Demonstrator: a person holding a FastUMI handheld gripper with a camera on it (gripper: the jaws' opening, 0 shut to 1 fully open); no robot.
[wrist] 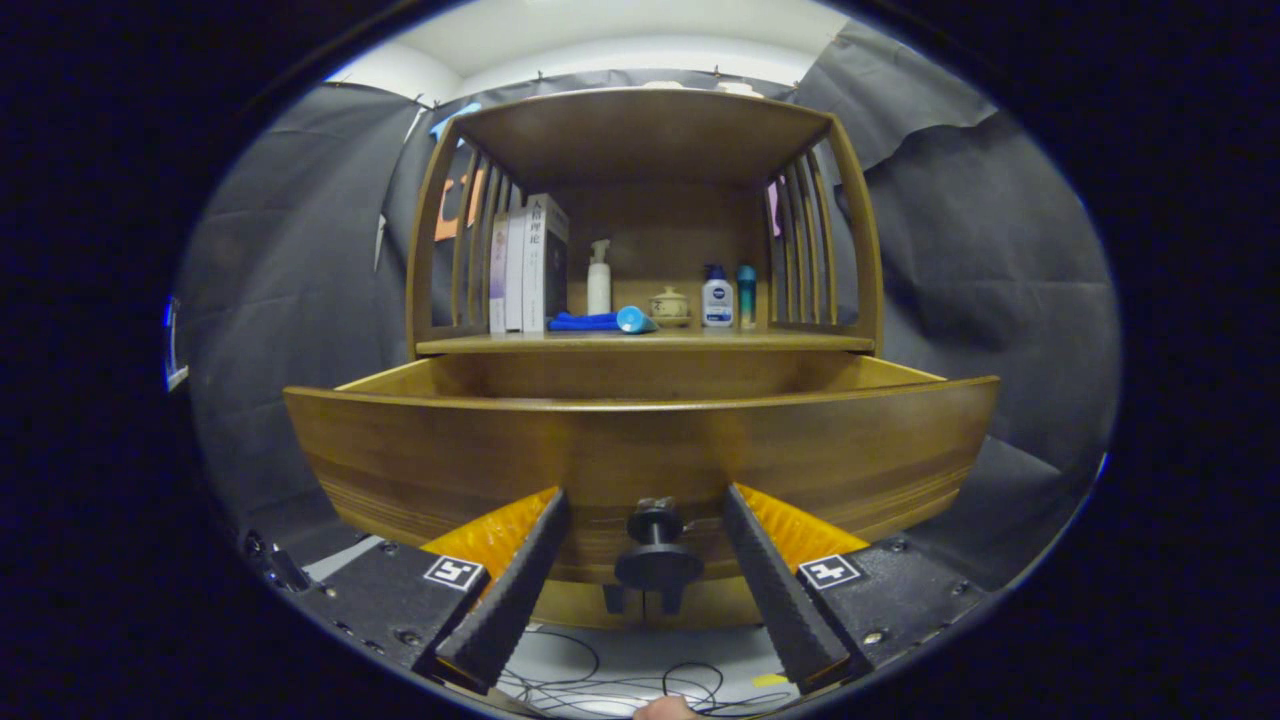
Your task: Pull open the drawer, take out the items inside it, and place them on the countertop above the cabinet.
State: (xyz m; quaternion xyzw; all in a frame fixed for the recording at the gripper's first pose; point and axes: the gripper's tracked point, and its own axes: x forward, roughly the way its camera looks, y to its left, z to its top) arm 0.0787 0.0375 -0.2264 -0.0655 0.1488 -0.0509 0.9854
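The wooden drawer [640, 445] stands pulled out from the cabinet, its curved front close ahead of me. Its dark knob [657, 555] sits between my fingers, untouched on both sides. My gripper [645, 510] is open, one finger on each side of the knob with a gap to each. The drawer's inside is hidden behind its front wall. Above it runs the countertop [780, 342], carrying a blue cloth [582, 321], a light blue tube [634, 319], a white pump bottle [598, 280], a small ceramic pot [669, 305], a white bottle with a blue cap [716, 298] and a teal bottle [746, 295].
Several books [530, 265] stand upright at the countertop's left end. Slatted wooden sides [810, 250] and a roof shelf [640, 125] enclose the countertop. Cables [620, 685] lie on the floor below the drawer. A fingertip [665, 708] shows under the gripper.
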